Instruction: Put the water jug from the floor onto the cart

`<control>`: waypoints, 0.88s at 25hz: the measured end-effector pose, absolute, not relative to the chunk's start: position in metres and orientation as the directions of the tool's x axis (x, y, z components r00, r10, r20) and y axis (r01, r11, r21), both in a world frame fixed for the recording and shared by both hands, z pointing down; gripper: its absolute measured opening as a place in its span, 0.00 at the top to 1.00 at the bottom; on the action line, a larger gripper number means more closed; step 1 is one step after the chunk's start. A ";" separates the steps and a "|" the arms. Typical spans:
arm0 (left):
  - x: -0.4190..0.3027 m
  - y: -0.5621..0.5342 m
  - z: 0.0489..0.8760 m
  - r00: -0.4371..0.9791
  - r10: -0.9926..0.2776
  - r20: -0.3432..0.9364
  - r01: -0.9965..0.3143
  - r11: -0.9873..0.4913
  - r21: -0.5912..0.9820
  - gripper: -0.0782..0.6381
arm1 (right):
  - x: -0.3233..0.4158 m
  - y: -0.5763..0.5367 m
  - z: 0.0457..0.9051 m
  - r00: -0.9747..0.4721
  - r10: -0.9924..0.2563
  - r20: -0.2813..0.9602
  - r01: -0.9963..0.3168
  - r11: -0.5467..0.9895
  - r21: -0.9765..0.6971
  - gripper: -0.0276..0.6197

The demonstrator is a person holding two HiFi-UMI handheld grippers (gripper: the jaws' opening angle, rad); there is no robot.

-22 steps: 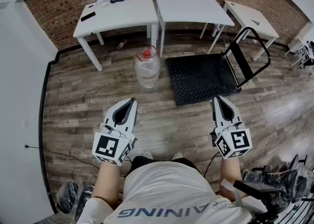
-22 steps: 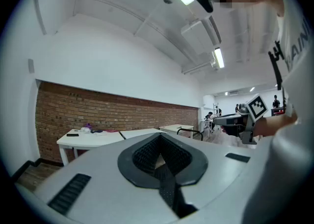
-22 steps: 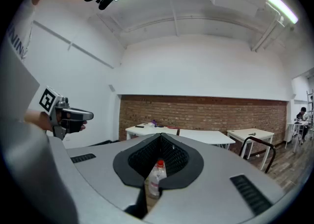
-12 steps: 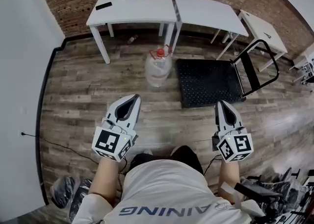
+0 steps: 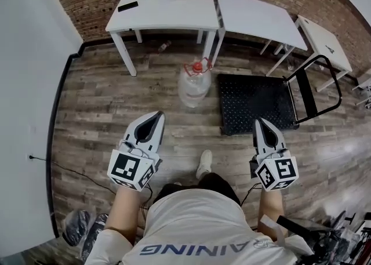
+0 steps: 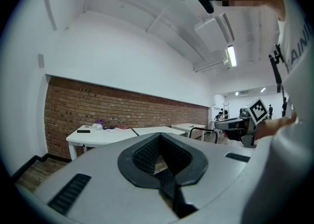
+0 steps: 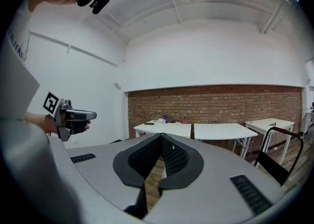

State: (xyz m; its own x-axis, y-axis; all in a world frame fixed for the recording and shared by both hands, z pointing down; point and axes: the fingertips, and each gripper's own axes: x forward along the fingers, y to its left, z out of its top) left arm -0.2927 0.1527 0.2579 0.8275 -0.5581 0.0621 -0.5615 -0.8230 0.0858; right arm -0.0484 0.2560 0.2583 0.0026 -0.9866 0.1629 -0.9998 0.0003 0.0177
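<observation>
Two grippers, both empty, both well short of the work.

Head view. Jug (image 5: 194, 86) stands upright on the floor (image 5: 104, 113), red cap (image 5: 197, 66) on, thin loop (image 5: 186, 70) at the neck. It sits just beside the left edge of the cart (image 5: 258, 102) and near a table (image 5: 168, 13) leg. Left gripper (image 5: 155, 116) and right gripper (image 5: 260, 122) are held low in front of the person, well apart from the jug. One shoe (image 5: 203, 163) is forward between them.
- Risk: the jug is round and smooth, and heavy if it holds water. A pinch on the loop alone by one gripper could slip, or let the jug swing into the table leg.
- Risk: the cart presumably rolls. Landing the jug on the near rim could shove the deck away and drop the jug off the edge.
- The cart's handle (image 5: 313, 87) stands at the far right side, out of the approach.

Left gripper view. Jaws pressed together at the tips, nothing between. Only brick wall (image 6: 98, 105) and tabletops show ahead; the jug is out of frame.
- Risk: aiming from here is blind until the gripper tips down toward the floor.

Right gripper view. Jaws likewise closed tip to tip, empty; floor planks show through the hollow behind the tips. The cart's handle shows at the right edge; the jug is not seen.
- Risk: a reach made before the jaws spread would knock the jug rather than take it, and it could topple and roll.
</observation>
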 end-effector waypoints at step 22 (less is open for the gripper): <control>-0.144 0.021 0.261 0.752 -0.636 0.172 -0.654 -0.753 0.076 0.89 | 0.096 0.087 0.287 -0.151 -0.967 0.207 -0.988 0.138 -0.074 0.95</control>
State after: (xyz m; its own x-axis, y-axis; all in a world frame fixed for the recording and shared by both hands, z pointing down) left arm -0.1439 0.0209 0.2609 0.7521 -0.6361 0.1723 -0.6540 -0.7526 0.0763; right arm 0.0958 0.0871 0.2866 -0.1508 -0.9668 0.2065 -0.9876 0.1383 -0.0737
